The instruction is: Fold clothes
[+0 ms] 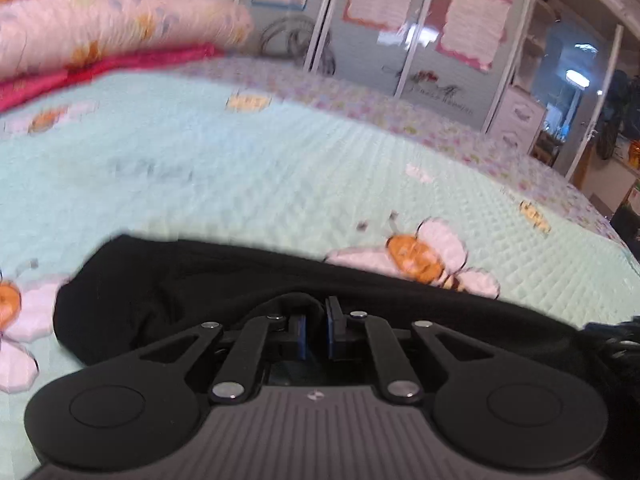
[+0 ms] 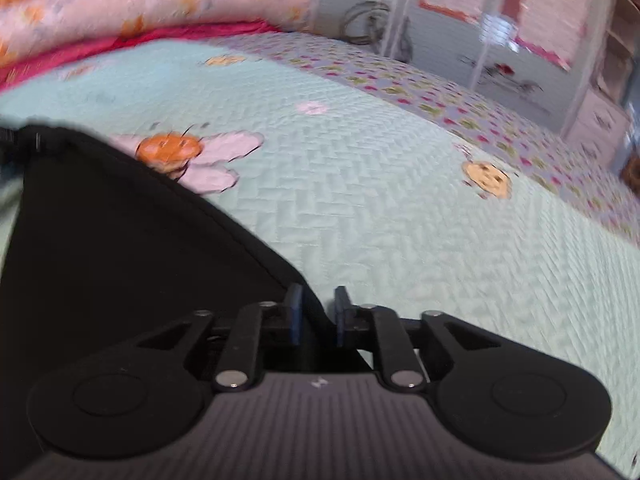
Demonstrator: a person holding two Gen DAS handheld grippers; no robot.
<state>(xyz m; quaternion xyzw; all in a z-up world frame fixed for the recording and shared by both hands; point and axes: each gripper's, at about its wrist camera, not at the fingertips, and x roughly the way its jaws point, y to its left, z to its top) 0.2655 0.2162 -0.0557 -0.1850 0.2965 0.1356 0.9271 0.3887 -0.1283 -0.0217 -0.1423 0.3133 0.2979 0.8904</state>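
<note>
Left gripper (image 1: pixel 316 330): blue pads nearly closed, pinching a fold of black cloth garment (image 1: pixel 168 288), near. Mint quilted bedspread with bee motifs (image 1: pixel 248 184) beneath. Pink floral pillow (image 1: pixel 112 24), far left.

- Black garment (image 1: pixel 168 280): matt, soft cloth.
- Bedspread (image 2: pixel 360 200): quilted cloth, ribbed herringbone texture.
- Left gripper (image 1: pixel 316 330): matt black plastic, shiny metal pins.
- Wardrobe doors (image 1: pixel 432 40): glossy, reflective.

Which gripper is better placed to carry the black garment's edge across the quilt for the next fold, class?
Left, probably. The left gripper pinches a fold of the black garment. The right gripper sits at the cloth's edge, jaws slightly apart, its grip unclear.
</note>
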